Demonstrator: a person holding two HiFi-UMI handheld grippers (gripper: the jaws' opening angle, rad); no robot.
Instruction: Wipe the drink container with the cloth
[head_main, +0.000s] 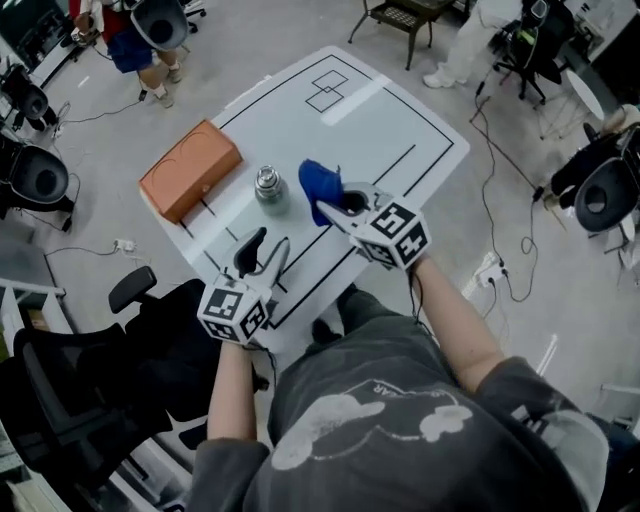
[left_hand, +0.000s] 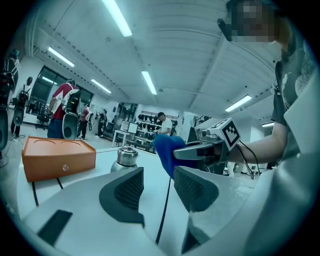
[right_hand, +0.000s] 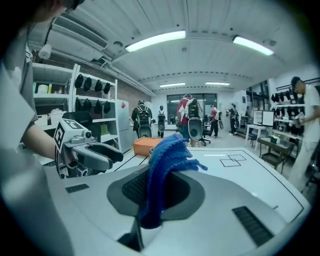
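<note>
The right gripper (head_main: 338, 208) is pinching the soft, limp cloth (head_main: 318, 186) at three o'clock of the metal drink container (head_main: 270, 188), probably slick and tippable, which the empty, spread left gripper (head_main: 262, 252) is likely needing to clasp mid-body

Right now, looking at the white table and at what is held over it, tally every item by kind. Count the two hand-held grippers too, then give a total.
Orange box: 1
Metal drink container: 1
Blue cloth, clamped in the right gripper: 1
Grippers, that one and the left gripper: 2
Total: 5
</note>
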